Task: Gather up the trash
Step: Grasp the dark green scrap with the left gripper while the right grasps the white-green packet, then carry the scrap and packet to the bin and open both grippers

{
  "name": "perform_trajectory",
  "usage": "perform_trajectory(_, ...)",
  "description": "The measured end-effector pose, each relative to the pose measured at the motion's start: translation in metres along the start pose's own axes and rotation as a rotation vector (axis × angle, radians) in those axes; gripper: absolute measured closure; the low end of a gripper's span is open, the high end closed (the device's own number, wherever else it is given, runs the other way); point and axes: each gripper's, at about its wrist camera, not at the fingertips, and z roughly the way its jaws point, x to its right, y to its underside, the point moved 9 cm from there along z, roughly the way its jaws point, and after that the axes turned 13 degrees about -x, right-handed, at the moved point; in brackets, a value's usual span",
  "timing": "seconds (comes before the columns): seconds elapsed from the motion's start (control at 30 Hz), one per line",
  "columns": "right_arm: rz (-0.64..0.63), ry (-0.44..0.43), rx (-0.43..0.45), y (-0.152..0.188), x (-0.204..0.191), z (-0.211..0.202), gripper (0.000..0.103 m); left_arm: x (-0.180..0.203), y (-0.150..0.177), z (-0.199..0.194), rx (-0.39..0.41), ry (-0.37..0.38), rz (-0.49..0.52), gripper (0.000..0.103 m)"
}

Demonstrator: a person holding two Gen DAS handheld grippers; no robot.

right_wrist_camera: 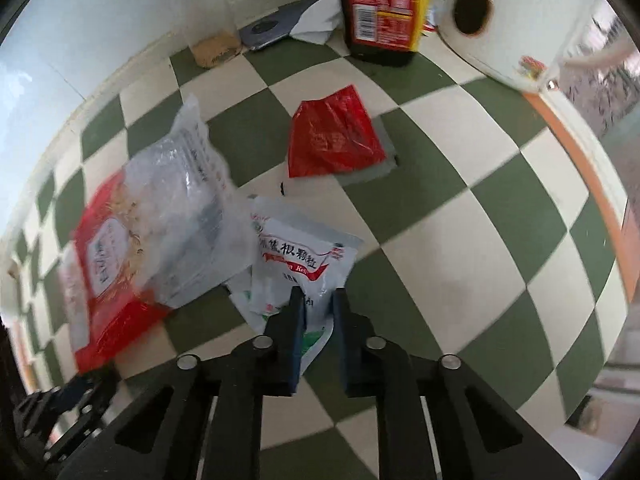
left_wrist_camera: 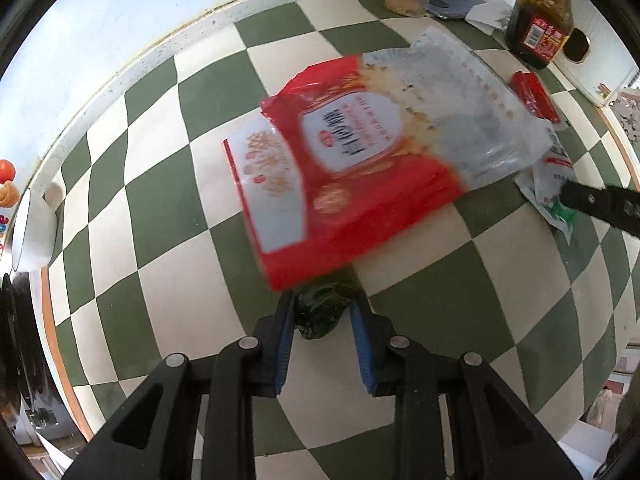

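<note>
On the green-and-cream checked counter (left_wrist_camera: 132,208), my left gripper (left_wrist_camera: 322,300) is shut on a dark green crumpled wrapper (left_wrist_camera: 320,316) that fills the gap between its blue pads. A big red-and-clear food bag (left_wrist_camera: 360,160) lies just beyond the tips, with its red edge over them. In the right wrist view the same bag (right_wrist_camera: 152,232) sits at the left. My right gripper (right_wrist_camera: 318,294) is shut on the lower edge of a white sachet with red and green print (right_wrist_camera: 296,256). A small red wrapper (right_wrist_camera: 334,136) lies further back.
A brown sauce bottle (right_wrist_camera: 384,4) stands at the back, beside a white box with a round hole (right_wrist_camera: 472,8). A clear container with crumbs (right_wrist_camera: 212,40) and a dark flat device (right_wrist_camera: 272,28) sit by the wall. A white bowl (left_wrist_camera: 32,236) is at the far left.
</note>
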Motion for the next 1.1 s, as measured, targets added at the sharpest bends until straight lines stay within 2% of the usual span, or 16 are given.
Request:
perform_trajectory(0.17, 0.047, -0.087, 0.035, 0.023, 0.023, -0.028, 0.095, 0.013, -0.001, -0.024, 0.042, 0.011, 0.051, 0.079)
perform_trajectory(0.3, 0.097, -0.137, 0.068, 0.046, 0.053, -0.055, 0.095, 0.041, 0.009, -0.057, 0.089, 0.030, 0.108, 0.080)
perform_trajectory(0.47, 0.167, -0.189, 0.130, 0.070, 0.085, -0.088, 0.095, 0.122, 0.007, -0.105, 0.158, 0.053, 0.209, 0.080)
perform_trajectory(0.67, 0.320, -0.224, 0.216, 0.129, 0.174, -0.128, 0.095, 0.218, 0.024, -0.149, 0.212, 0.106, 0.389, 0.080)
perform_trajectory(0.87, 0.535, -0.216, 0.266, 0.205, 0.280, -0.147, 0.095, 0.335, 0.082, -0.173, 0.210, 0.171, 0.611, 0.080)
perform_trajectory(1.0, 0.682, -0.197, 0.276, 0.265, 0.347, -0.147, 0.095, 0.417, 0.133, -0.169, 0.177, 0.203, 0.774, 0.080)
perform_trajectory(1.1, 0.793, -0.180, 0.275, 0.314, 0.395, -0.140, 0.095, 0.480, 0.184, -0.152, 0.130, 0.215, 0.906, 0.080)
